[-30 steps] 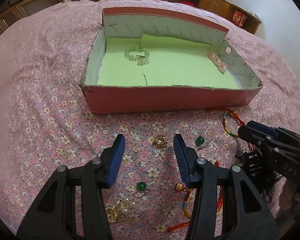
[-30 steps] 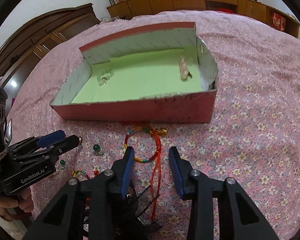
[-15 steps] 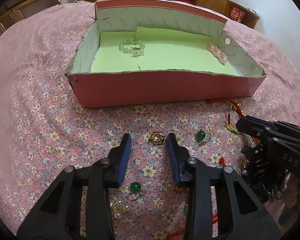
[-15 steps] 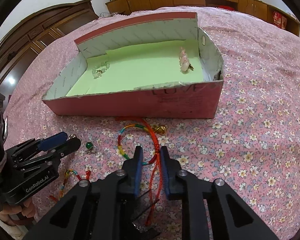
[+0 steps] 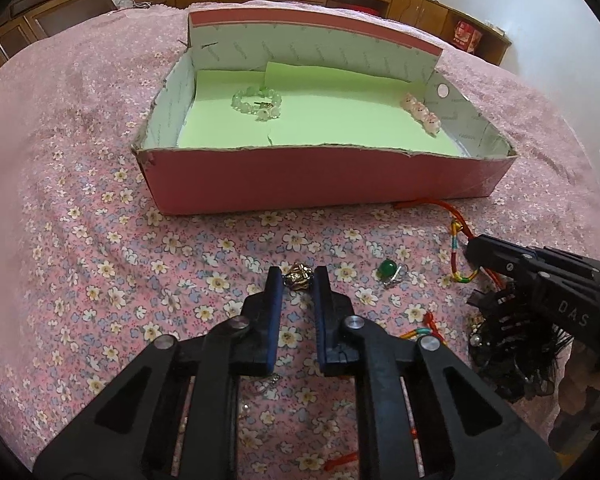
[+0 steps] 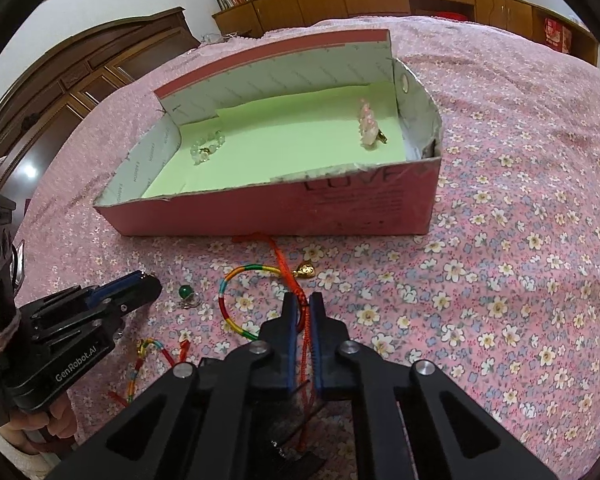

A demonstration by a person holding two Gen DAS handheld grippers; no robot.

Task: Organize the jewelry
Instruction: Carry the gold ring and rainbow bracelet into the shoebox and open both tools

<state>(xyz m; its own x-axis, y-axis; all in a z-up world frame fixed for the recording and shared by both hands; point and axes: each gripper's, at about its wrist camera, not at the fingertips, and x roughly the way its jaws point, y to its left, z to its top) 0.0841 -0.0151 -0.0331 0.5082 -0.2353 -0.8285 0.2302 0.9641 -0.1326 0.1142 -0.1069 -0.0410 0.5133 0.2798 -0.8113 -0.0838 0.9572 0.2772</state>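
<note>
Left tool (image 5: 297,278) around gold charm (image 5: 298,275); box (image 5: 316,184) with bracelets (image 5: 257,100)

A bed with a pink flowered cover (image 5: 80,240) carries a pink box (image 5: 320,184) near its middle; a gold charm (image 5: 298,276), a green ring (image 5: 389,270) and a coloured cord bracelet (image 6: 236,304) lie before it.

bracelets (image 5: 257,103) in box (image 5: 324,184), pendant (image 5: 298,276) perhaps before it
</note>
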